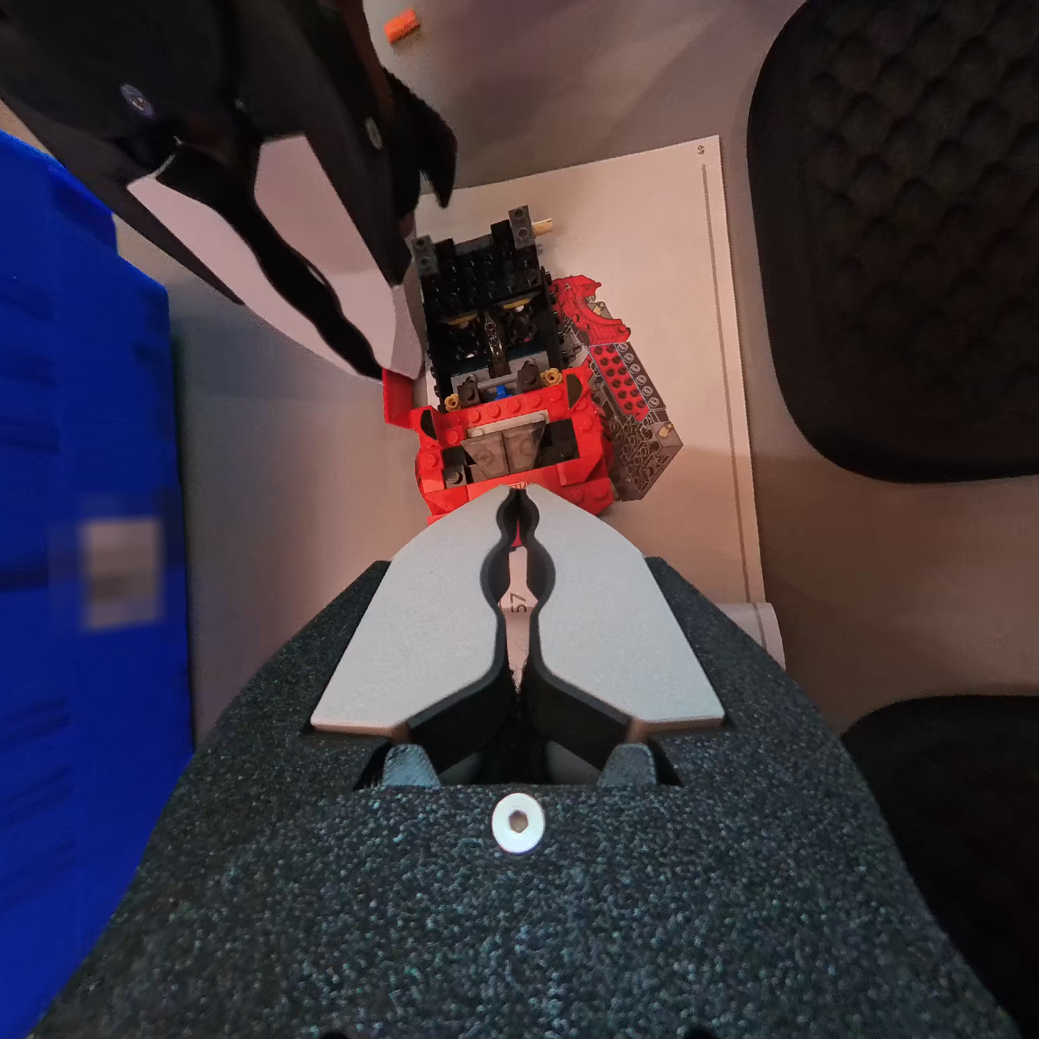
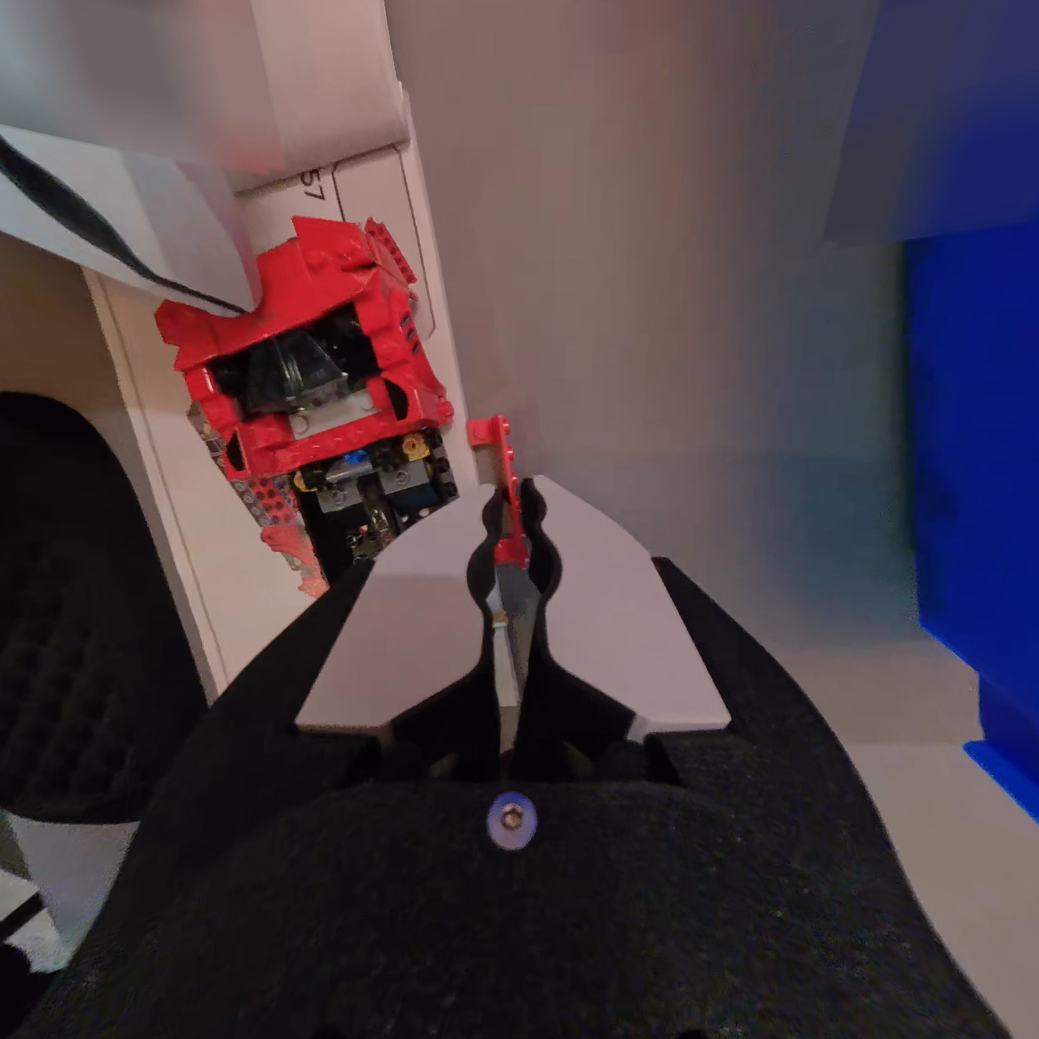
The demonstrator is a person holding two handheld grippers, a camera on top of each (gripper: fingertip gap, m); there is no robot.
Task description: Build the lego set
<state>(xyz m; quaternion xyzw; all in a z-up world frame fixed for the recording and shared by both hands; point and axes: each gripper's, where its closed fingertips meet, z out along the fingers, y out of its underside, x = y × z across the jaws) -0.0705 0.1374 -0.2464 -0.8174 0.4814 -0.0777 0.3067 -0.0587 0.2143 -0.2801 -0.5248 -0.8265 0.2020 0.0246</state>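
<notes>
The red-and-black lego model (image 1: pixel 506 388) lies on the open instruction booklet (image 1: pixel 646 270) on the worktop. The left gripper (image 1: pixel 518 495) presses on the model's red front end with its jaws nearly closed and, as far as I can tell, nothing between them. The right gripper (image 2: pixel 510 489) has its jaws clamped on a thin red plate piece (image 2: pixel 500 450) just beside the model's side. To seat it well, the left should brace the model firmly while the right squares the plate's studs to the red side wall and pushes straight in, without twisting.
</notes>
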